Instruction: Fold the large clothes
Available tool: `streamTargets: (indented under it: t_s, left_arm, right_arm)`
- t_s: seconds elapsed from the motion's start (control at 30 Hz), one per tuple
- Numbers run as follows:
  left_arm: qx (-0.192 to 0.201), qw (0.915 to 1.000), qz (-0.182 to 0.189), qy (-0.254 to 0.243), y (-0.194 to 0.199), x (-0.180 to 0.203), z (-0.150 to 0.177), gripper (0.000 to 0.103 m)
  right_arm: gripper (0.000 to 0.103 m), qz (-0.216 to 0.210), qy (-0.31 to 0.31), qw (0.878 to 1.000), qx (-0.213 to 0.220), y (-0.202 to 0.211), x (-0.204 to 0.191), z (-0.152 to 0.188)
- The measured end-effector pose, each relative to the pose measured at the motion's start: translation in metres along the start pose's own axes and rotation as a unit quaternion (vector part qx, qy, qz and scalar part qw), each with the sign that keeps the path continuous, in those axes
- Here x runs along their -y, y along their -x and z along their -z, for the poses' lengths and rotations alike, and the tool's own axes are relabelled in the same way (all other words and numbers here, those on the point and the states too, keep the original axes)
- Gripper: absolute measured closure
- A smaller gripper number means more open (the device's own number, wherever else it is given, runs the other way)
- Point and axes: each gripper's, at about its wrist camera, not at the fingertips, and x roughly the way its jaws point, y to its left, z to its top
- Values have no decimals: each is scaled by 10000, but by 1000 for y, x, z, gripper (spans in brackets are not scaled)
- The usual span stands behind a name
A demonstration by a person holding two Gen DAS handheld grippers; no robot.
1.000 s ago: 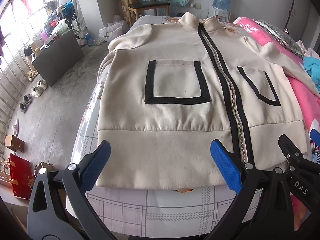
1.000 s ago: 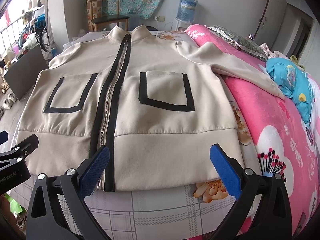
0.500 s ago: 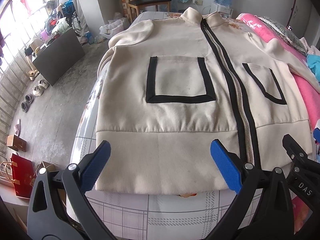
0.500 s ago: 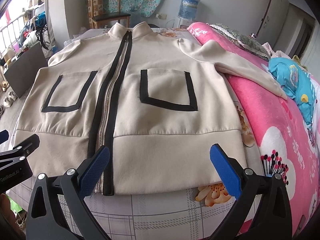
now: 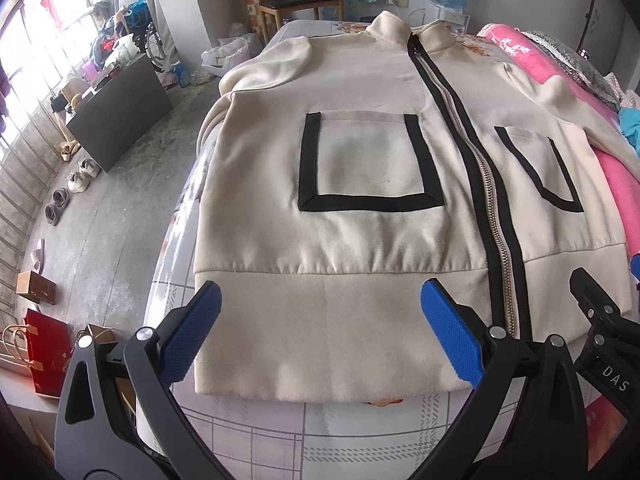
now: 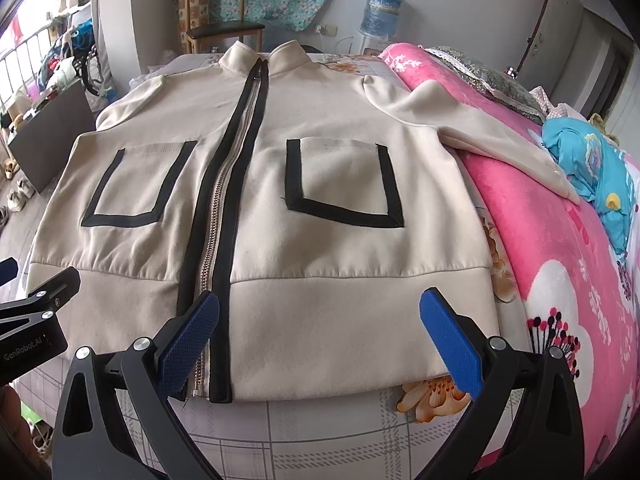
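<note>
A cream zip-up jacket (image 5: 360, 248) with black pocket trim and a black zipper band lies flat, front up, on the bed; it also shows in the right wrist view (image 6: 320, 248). Its collar points away from me. My left gripper (image 5: 320, 332) is open and empty, above the hem's left half. My right gripper (image 6: 320, 336) is open and empty, above the hem's right half, just right of the zipper (image 6: 212, 240). The right sleeve (image 6: 480, 132) stretches out over a pink blanket. The left sleeve (image 5: 264, 68) hangs off the bed's side.
The bed sheet (image 5: 320, 432) with a grid and flower print shows below the hem. A pink floral blanket (image 6: 568, 280) and a blue bundle of cloth (image 6: 592, 168) lie at the right. A chair (image 6: 224, 28) and water bottle (image 6: 382, 8) stand beyond the bed. Floor with shoes and bags (image 5: 44, 352) is left.
Both grippers have moved forward and lower toward the jacket's hem, which now looks larger and closer. Both stay open. The jacket has not moved.
</note>
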Motion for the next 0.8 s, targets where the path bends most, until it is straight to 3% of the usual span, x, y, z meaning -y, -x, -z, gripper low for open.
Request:
streamTargets:
  t_s: [0.8]
  left_arm:
    - [56,9998,-118,115,3,-11,-2,7]
  right_arm:
    - [5,-25,226,9997,67,2,-12,-5]
